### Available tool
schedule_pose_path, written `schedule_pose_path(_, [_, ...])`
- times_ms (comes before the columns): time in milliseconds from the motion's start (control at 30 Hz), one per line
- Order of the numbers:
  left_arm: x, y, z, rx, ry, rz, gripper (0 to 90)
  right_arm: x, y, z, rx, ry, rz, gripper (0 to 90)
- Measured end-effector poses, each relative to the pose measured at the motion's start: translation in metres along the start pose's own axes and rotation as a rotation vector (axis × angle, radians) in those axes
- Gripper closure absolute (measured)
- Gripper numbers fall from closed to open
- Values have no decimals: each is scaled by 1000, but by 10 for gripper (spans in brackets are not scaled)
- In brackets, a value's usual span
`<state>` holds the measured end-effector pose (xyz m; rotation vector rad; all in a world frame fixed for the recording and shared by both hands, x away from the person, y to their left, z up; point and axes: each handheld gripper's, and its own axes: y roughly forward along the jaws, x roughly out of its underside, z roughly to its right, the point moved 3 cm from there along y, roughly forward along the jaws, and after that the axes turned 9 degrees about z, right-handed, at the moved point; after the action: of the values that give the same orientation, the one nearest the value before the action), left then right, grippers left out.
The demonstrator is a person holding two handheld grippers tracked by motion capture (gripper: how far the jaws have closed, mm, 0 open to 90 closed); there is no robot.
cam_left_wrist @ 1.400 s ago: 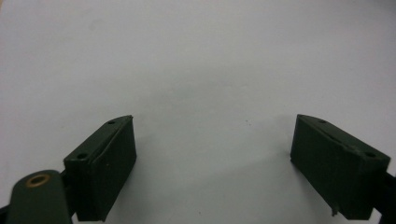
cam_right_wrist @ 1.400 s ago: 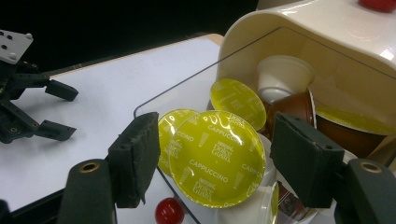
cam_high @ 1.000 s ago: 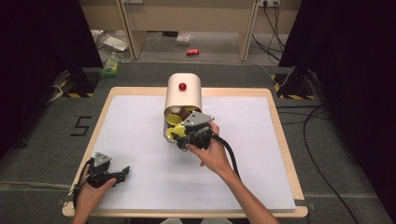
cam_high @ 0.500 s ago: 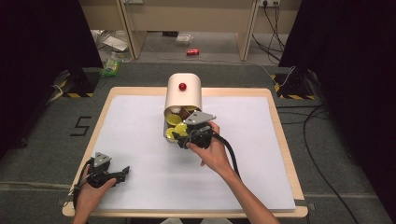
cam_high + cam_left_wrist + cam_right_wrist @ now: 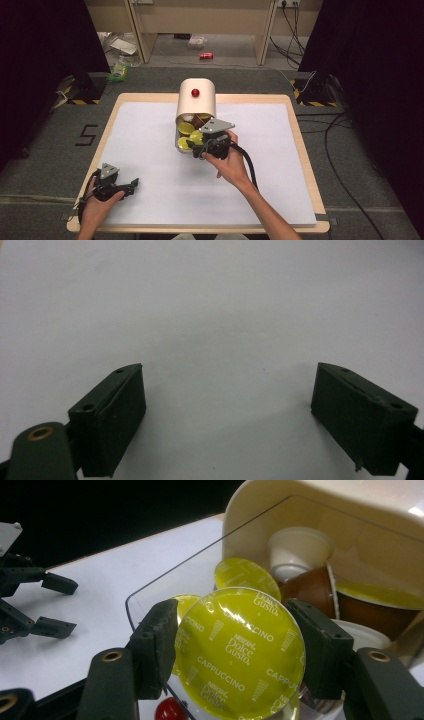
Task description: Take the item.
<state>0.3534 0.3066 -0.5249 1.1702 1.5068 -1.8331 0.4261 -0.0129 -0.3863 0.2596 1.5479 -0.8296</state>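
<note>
A cream capsule holder with a red knob lies on its side at the middle back of the white mat. Its clear drawer is pulled out and holds several yellow, brown and white capsules. My right gripper is at the drawer's mouth, shut on a yellow-lidded Cappuccino capsule; in the right gripper view both jaws of the right gripper press the capsule's sides. My left gripper rests near the front left corner. In its own view the left gripper stands wide open over bare mat with nothing between its jaws.
The white mat covers a wooden table. Beyond the far edge the floor holds a red can, litter and cables. The right gripper's cable trails along the person's forearm.
</note>
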Motion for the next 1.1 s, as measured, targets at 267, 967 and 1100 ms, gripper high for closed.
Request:
schedule_pose_path(267, [0,0,0,0,0,0,135,-10,-23,12,-6,29,50,404])
schedule_pose_path(967, [0,0,0,0,0,0,136,-4,-67,48,85,48,61,404])
schedule_pose_path(1100, [0,0,0,0,0,0,136,1,-74,59,113,60,59,404])
